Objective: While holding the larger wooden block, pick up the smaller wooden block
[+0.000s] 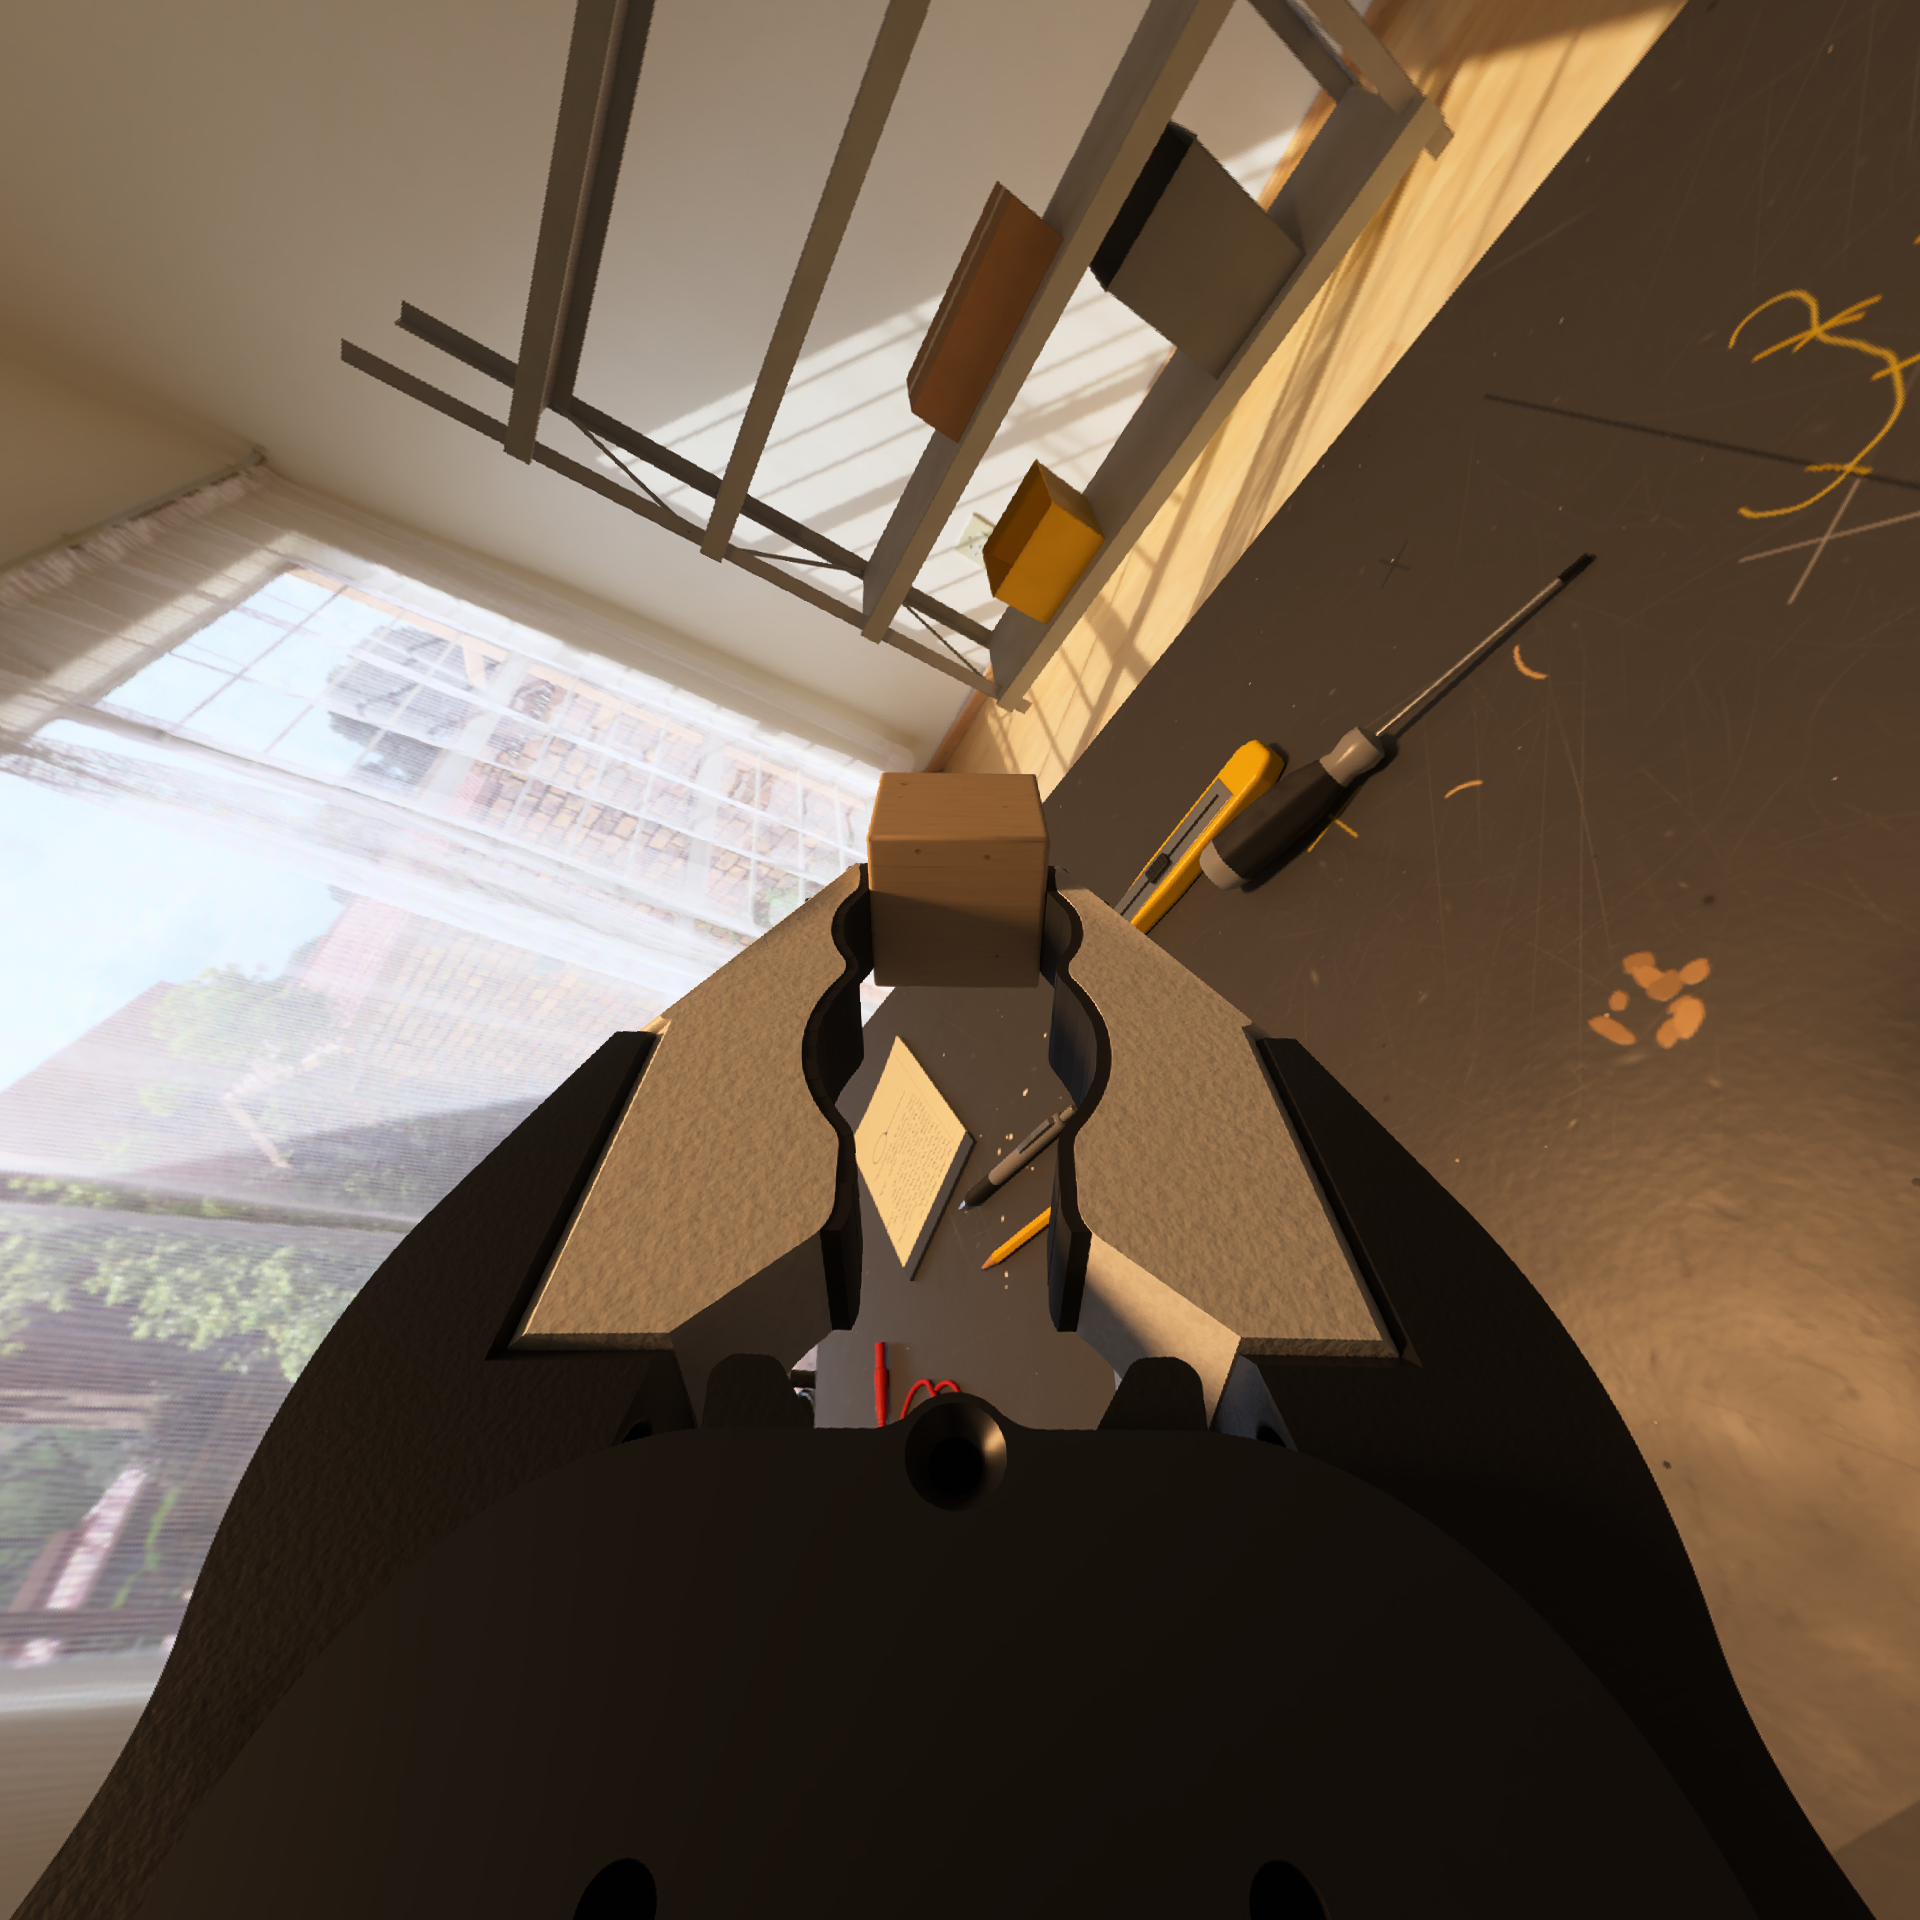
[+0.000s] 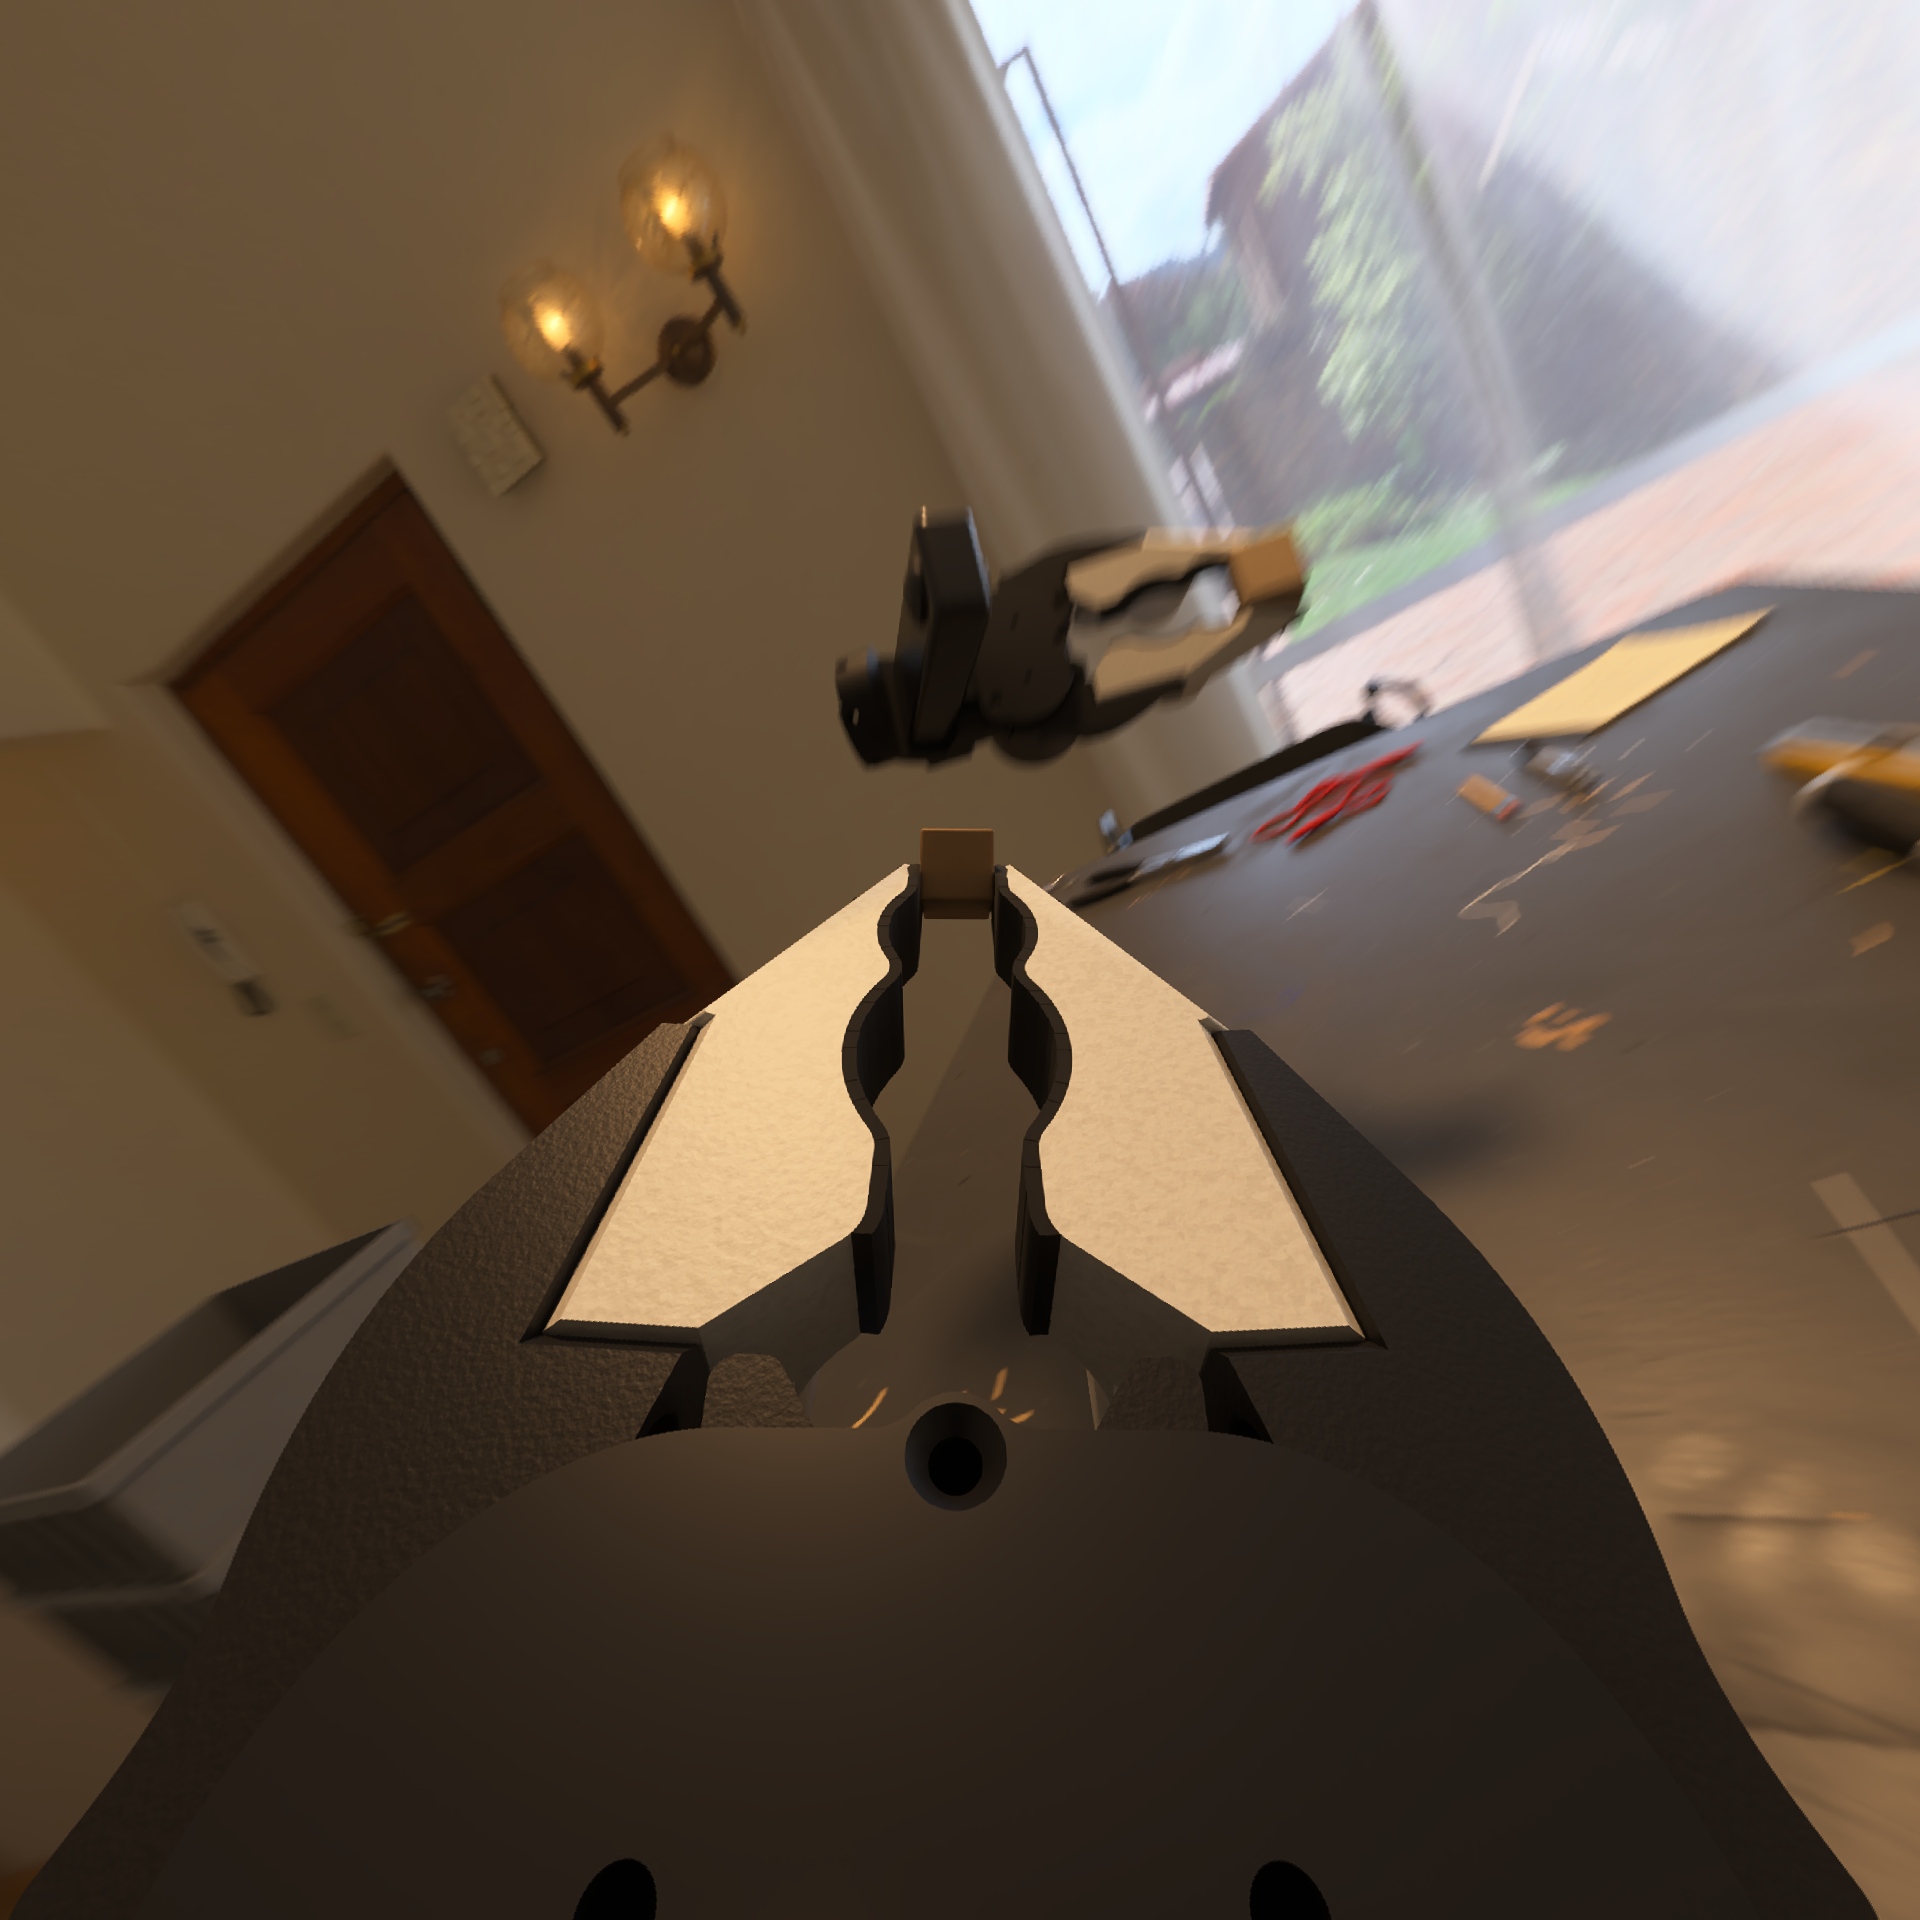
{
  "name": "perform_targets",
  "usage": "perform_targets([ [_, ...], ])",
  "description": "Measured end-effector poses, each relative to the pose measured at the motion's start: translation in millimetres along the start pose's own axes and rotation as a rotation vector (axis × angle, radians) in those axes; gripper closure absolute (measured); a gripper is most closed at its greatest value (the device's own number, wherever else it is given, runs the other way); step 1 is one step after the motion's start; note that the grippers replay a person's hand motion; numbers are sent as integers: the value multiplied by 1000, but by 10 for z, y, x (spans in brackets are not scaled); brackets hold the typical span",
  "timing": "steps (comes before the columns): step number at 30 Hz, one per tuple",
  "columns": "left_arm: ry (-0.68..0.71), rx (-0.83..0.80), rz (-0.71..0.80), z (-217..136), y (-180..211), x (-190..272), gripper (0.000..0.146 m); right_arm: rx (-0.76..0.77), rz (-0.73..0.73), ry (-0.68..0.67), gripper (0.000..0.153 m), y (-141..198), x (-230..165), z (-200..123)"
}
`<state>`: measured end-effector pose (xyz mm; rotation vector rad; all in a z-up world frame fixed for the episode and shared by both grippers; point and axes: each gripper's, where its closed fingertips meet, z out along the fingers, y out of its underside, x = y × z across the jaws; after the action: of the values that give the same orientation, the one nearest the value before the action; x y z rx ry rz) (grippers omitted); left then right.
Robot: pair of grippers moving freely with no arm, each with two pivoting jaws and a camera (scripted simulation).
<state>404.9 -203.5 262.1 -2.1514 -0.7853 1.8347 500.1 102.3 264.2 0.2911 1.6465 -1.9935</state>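
Observation:
My left gripper (image 1: 956, 925) is shut on the larger wooden block (image 1: 956, 873), a pale cube clamped between its fingertips and held in the air above the dark workbench (image 1: 1558, 1039). My right gripper (image 2: 957, 894) is shut on the smaller wooden block (image 2: 957, 871), a small tan cube pinched at its very tips, lifted off the bench. In the right wrist view the left gripper (image 2: 1262, 597) hangs farther off above the bench with the larger block (image 2: 1268, 566) in its tips.
On the bench lie a screwdriver (image 1: 1382, 748), a yellow utility knife (image 1: 1205, 831), a paper card (image 1: 909, 1153), a pen (image 1: 1023, 1153), a pencil (image 1: 1018, 1236) and red leads (image 2: 1340, 795). A shelf rack (image 1: 1039, 364) with boxes stands by the wall. A grey bin (image 2: 177, 1413) sits lower left.

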Motion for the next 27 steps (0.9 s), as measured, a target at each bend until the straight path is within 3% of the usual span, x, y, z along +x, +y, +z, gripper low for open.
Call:
perform_targets([
  [6, 5, 10, -33, -42, 18, -61, 115, 80, -280, 300, 140, -1013, -153, -702],
  [8, 3, -2, -35, -41, 47, -82, 115, 87, -327, 339, 140, -1316, -236, -820],
  [14, -4, -39, -63, -22, 188, -166, 115, 64, -472, 469, 140, -2208, -505, -905],
  [20, -5, -52, -69, -10, 229, -181, 115, 109, -516, 526, 140, -2987, -720, -881],
  [27, 4, -66, -62, 21, 245, -149, 115, 76, -570, 666, 140, -3391, -678, -885],
])
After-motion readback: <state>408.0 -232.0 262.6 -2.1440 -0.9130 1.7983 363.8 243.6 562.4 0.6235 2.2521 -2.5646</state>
